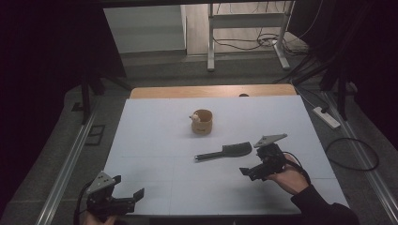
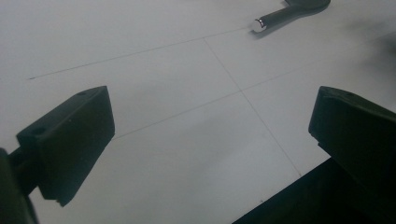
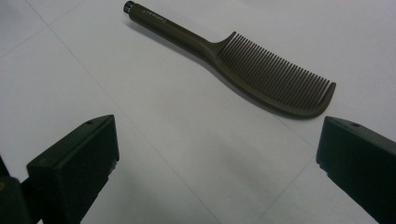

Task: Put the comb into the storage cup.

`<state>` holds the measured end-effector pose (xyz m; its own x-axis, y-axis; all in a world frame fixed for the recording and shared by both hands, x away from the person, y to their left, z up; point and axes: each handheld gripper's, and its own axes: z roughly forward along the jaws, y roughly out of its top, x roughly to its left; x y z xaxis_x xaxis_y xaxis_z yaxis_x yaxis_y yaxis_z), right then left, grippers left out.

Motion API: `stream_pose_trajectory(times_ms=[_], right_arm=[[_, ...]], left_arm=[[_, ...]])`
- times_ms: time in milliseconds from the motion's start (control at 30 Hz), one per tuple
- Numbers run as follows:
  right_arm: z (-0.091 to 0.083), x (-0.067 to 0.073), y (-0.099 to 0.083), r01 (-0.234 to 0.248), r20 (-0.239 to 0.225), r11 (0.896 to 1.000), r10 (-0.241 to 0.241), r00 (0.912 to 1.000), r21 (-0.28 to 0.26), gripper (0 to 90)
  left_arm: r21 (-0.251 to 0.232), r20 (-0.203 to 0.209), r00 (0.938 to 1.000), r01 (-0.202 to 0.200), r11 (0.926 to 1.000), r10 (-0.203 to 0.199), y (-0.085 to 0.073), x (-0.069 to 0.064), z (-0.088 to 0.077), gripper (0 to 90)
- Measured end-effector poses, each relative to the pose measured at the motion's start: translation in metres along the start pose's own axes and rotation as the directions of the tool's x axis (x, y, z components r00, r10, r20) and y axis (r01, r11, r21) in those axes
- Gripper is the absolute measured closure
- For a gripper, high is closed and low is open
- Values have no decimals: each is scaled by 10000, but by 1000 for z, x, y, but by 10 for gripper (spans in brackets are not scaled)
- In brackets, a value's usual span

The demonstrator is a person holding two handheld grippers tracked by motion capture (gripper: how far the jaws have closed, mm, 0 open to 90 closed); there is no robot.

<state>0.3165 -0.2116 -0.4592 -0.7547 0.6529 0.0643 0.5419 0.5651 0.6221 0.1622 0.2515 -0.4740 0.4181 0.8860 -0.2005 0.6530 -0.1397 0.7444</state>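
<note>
Beside the dark brown plastic handled comb [image 3: 243, 60], the right claw [image 1: 256, 170] hovers wide open.
Approach seems the step in hand: the comb lies flat on the white bench [image 1: 155, 140], just ahead of that claw and near a small wooden cup [image 1: 202, 121]. Next comes lowering astride the comb's handle, then closing. Farther from the comb, the left claw [image 1: 123, 197] waits, also wide.

A dark brown comb [image 3: 224, 56] lies flat on the white tabletop [image 1: 155, 140], right of its middle. Its long round handle ends in a shiny cap; its curved toothed head points toward the tabletop's right side.
</note>
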Motion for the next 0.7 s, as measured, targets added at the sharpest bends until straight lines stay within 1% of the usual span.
stream_pose_trajectory(times_ms=[133, 267, 567, 700], right_arm=[[5, 2, 5, 1, 47, 9999, -2, 10000, 170, 0], [11, 4, 11, -72, -172, 9990, 80, 9998, 442, 0], [25, 7, 23, 55, -384, 9965, -23, 9993, 834, 0], [31, 8, 28, 99, -310, 9960, -72, 9995, 885, 0]], left_arm=[[-11, 18, 10000, 8, 10000, -8, 0, 0, 0, 11], [-19, 33, 10000, 17, 10000, -17, 0, 0, 0, 11], [-26, 71, 10000, 38, 10000, -38, 0, 1, 0, 11], [-22, 77, 10000, 47, 10000, -46, 0, 1, 0, 10]])
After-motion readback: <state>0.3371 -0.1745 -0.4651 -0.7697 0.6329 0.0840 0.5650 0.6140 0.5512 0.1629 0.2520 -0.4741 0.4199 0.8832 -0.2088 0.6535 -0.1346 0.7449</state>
